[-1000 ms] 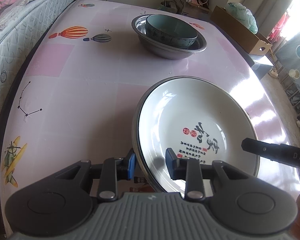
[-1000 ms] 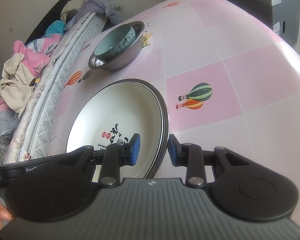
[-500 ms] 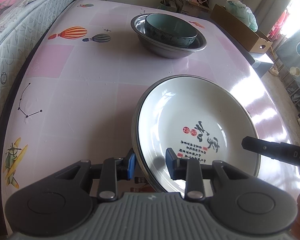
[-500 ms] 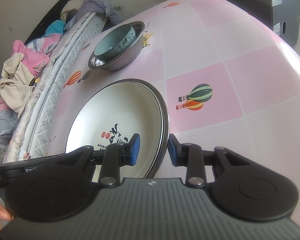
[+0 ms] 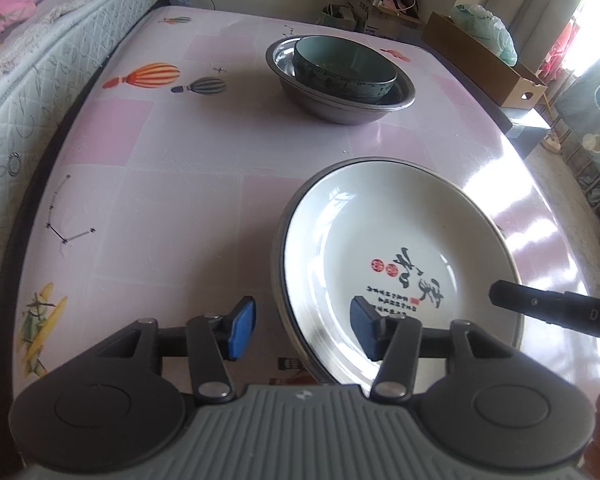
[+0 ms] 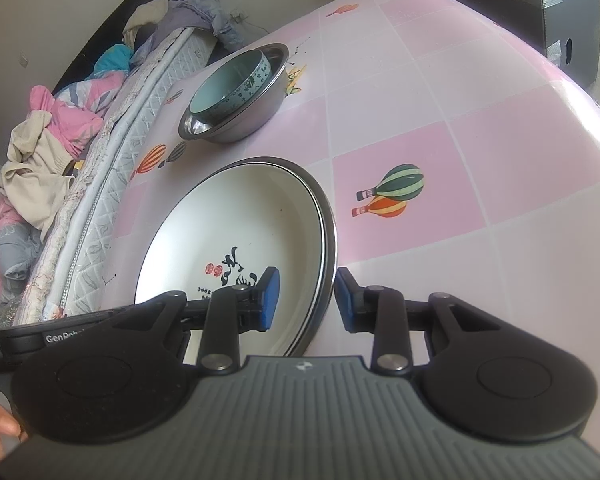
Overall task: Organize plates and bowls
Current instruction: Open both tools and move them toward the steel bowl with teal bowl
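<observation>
A pink-and-white checked table point(image 5: 172, 208) printed with hot-air balloons point(image 5: 148, 75) fills the room's middle. A quilted mattress point(image 5: 40, 64) heaped with clothes point(image 6: 48, 140) runs along its left. Cardboard boxes point(image 5: 484, 56) stand far right, where bright daylight glares across the tabletop.

The plate point(image 5: 400, 256) lies on the table point(image 5: 172, 208), stacked in a second dish whose rim shows beneath it. Beyond the plate stands a metal basin point(image 5: 340, 100) with a bowl point(image 5: 344, 68) inside. A mattress point(image 5: 40, 64) runs along the table's edge left of the plate. A cardboard box point(image 5: 484, 60) sits off the table, beyond the plate to the right.
</observation>
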Available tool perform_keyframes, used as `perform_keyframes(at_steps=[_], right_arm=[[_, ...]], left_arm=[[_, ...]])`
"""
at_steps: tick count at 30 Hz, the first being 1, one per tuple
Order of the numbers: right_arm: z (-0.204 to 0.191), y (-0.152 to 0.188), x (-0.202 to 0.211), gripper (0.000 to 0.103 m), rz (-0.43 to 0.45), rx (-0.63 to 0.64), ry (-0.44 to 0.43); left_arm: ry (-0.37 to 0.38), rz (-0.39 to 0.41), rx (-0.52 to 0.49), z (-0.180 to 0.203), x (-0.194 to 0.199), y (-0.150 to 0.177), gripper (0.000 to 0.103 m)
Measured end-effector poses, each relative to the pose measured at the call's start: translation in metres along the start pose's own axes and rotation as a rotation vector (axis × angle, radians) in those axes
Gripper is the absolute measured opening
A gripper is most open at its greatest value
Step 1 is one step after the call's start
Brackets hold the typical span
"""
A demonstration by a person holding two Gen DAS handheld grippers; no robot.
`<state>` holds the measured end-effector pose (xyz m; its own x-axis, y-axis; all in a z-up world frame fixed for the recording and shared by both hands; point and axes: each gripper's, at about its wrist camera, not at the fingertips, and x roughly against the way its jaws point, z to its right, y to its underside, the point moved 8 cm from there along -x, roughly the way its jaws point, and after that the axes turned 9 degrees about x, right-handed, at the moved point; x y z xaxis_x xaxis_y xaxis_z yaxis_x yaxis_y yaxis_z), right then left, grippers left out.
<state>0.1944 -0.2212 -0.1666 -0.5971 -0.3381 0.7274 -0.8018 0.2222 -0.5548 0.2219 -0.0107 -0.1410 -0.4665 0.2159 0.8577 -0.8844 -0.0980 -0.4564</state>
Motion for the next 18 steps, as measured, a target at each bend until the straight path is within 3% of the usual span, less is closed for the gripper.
perform_keyframes(at_steps=[4,8,12,16,18], right_arm=[[0.003,0.003,0.001,0.031,-0.001,-0.002,0.010],[0.006,0.003,0.005,0.035,0.006,-0.001,0.024],[0.009,0.000,0.016,0.045,0.034,0.015,0.057],[0.015,-0.010,0.035,0.054,0.081,0.044,0.104],[0.016,-0.018,0.048,0.071,0.114,0.069,0.128]], left_arm=[[-0.015,0.014,-0.002,-0.003,0.005,-0.002,0.060],[-0.031,0.038,-0.006,-0.005,0.011,-0.004,0.071],[-0.044,0.095,-0.010,-0.008,0.025,-0.010,0.086],[-0.040,0.182,-0.032,-0.010,0.043,-0.021,0.092],[-0.026,0.217,-0.053,-0.009,0.051,-0.027,0.096]])
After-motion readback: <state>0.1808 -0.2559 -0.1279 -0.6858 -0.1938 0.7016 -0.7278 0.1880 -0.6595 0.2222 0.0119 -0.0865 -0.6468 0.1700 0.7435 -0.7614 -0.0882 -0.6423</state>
